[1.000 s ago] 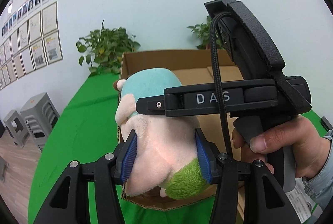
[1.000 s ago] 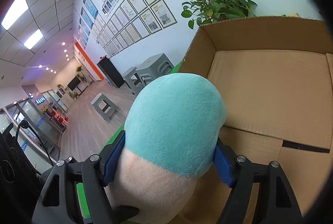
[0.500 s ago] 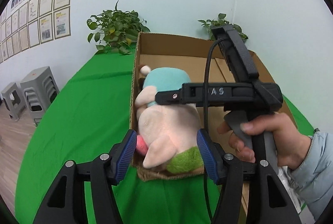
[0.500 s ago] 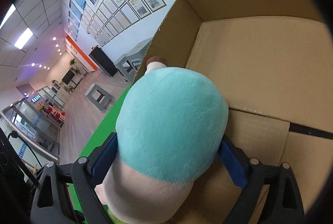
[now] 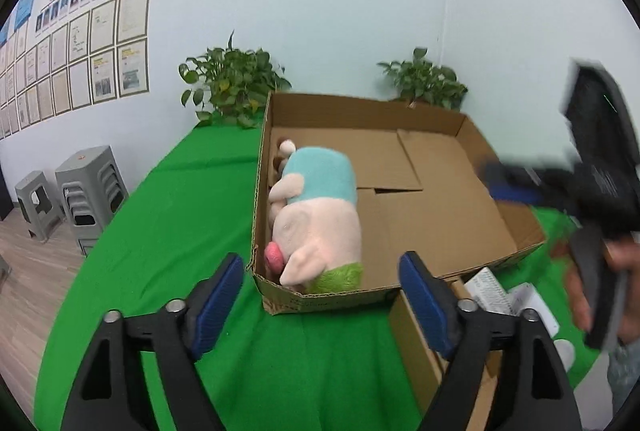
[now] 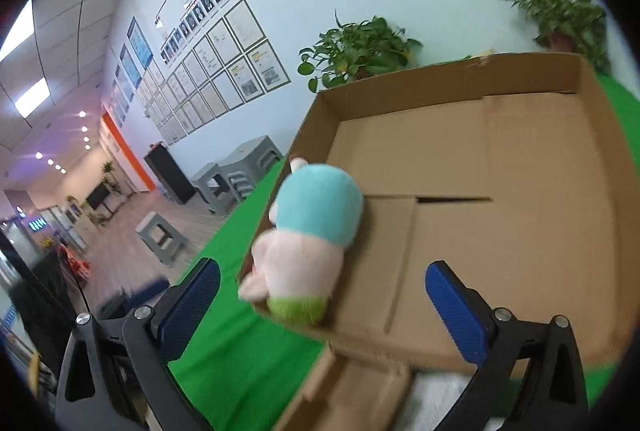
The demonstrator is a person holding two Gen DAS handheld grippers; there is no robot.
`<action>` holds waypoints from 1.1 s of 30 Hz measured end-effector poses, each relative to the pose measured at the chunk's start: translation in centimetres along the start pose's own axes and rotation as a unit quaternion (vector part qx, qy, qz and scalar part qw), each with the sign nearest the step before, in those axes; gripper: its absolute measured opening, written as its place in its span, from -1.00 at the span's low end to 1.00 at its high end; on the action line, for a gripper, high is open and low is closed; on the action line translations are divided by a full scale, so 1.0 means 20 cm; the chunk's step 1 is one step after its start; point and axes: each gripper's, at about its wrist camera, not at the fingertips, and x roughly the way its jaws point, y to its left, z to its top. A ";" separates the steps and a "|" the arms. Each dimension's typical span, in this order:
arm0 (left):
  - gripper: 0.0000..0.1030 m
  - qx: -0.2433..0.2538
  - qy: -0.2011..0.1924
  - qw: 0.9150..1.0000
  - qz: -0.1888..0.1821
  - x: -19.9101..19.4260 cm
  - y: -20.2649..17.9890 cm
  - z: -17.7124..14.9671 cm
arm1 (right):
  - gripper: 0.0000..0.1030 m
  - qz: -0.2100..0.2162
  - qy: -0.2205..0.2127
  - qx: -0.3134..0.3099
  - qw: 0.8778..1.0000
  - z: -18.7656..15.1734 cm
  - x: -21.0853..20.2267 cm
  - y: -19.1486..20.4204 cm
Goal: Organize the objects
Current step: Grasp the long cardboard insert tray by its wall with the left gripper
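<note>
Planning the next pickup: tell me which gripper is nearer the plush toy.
Left. The left gripper, jaws opening empty, sits just before the plush toy; the right gripper, also opening empty, is across the box.

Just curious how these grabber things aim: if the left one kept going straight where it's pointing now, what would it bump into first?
Probably the near wall of the cardboard box, then the plush toy lying inside it. The left gripper, jaws opening and empty, points at that front edge, though depth is hard to judge.
</note>
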 end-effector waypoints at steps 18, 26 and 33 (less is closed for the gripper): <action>0.10 -0.023 0.155 0.979 -0.131 0.04 -0.28 -0.52 | 0.80 -0.066 0.061 -0.005 0.996 -0.75 -0.21 0.20; -0.65 -0.019 0.190 0.974 -0.125 0.05 -0.35 -0.61 | 0.52 -0.069 0.065 -0.025 0.995 -0.86 -0.23 0.26; -0.87 -0.011 0.191 0.976 -0.100 -0.09 -0.33 -0.65 | 0.27 -0.060 0.079 -0.032 0.995 -0.86 -0.16 0.29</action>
